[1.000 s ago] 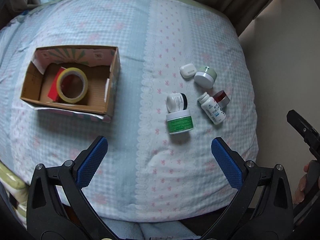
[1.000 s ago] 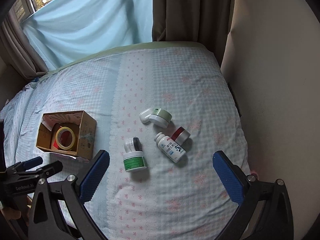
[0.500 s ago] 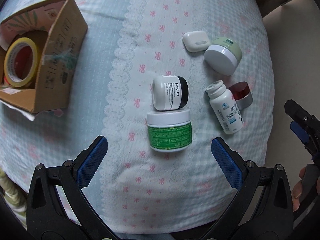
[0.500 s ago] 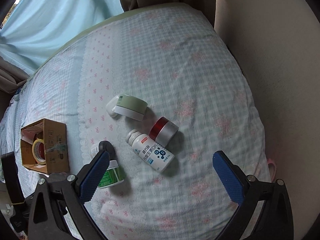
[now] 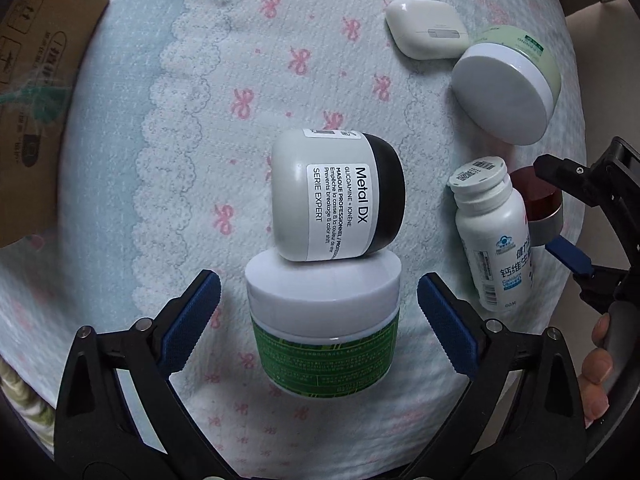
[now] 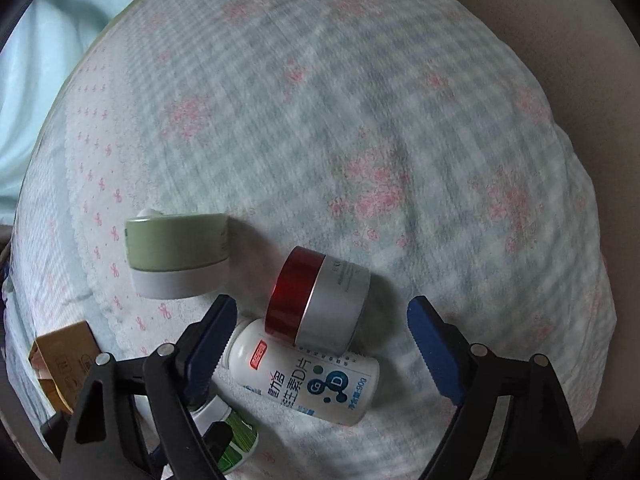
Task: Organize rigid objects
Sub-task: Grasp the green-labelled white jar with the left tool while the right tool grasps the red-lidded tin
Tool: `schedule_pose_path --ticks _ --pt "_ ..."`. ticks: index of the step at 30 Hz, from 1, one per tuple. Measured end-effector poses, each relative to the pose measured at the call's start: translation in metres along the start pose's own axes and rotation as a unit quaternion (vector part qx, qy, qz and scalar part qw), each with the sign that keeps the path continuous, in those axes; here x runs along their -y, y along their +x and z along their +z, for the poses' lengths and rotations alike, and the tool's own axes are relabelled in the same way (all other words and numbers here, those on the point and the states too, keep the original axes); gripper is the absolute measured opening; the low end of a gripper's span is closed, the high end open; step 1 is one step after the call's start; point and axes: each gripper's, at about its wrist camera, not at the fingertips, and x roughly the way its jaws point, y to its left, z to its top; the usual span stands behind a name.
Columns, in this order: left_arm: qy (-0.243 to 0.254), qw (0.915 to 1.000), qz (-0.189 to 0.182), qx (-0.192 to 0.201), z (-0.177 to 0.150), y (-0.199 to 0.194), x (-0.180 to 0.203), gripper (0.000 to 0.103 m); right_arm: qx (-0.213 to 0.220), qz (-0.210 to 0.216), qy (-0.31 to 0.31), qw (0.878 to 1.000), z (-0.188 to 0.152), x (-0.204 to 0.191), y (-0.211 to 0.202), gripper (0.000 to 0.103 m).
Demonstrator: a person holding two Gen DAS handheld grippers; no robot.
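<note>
My left gripper (image 5: 318,320) is open, its blue pads on either side of a white-lidded jar with a green label (image 5: 324,320), apart from it. A white and black "Metal DX" jar (image 5: 336,196) lies on its side against that lid. My right gripper (image 6: 322,350) is open over a white pill bottle (image 6: 304,372) and a red-lidded silver jar (image 6: 320,300), both lying down. A pale green jar (image 6: 176,254) lies to the left. A white earbud case (image 5: 426,28) lies beyond it.
A cardboard box (image 5: 36,92) stands at the left, on the blue checked bedcover (image 6: 360,120) with pink bows. The bed's right edge drops off beside the red-lidded jar (image 5: 544,212). The right gripper shows at the right of the left wrist view (image 5: 588,216).
Both grippers have come down close to the objects. The left now brackets the green-label jar; the right hovers over the pill bottle and red-lidded jar. Nothing on the bed has moved.
</note>
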Motion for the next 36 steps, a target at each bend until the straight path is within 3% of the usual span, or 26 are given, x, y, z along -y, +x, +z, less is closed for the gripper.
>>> schedule_pose_path --ticks 4,5,7,8,24,30,36 --pt "-0.003 0.9999 -0.005 -0.015 0.005 0.011 0.003 0.068 -0.015 0.009 0.029 0.999 0.005 0.001 0.014 0.070" --pt "-0.006 0.9999 -0.006 -0.015 0.005 0.012 0.003 0.068 -0.017 0.012 0.036 0.999 0.005 0.002 0.017 0.067" --pt "-0.005 0.9999 -0.006 -0.010 0.005 0.011 0.005 0.068 -0.024 0.014 0.048 0.998 0.006 0.003 0.023 0.048" --pt "-0.005 0.9999 -0.006 -0.008 0.004 0.011 0.005 0.068 -0.025 0.010 0.052 0.998 0.006 0.003 0.025 0.045" --pt "0.011 0.9998 -0.012 0.009 -0.004 -0.004 0.002 0.068 -0.009 0.025 0.055 0.998 0.007 0.010 0.011 0.038" --pt "0.024 0.9991 -0.021 0.030 -0.015 -0.026 0.004 0.068 0.024 0.026 0.033 0.999 0.000 0.007 -0.024 0.038" --pt "0.035 0.9965 -0.037 0.066 -0.028 -0.073 0.008 0.068 0.062 0.036 0.004 0.997 -0.018 0.007 -0.081 0.038"
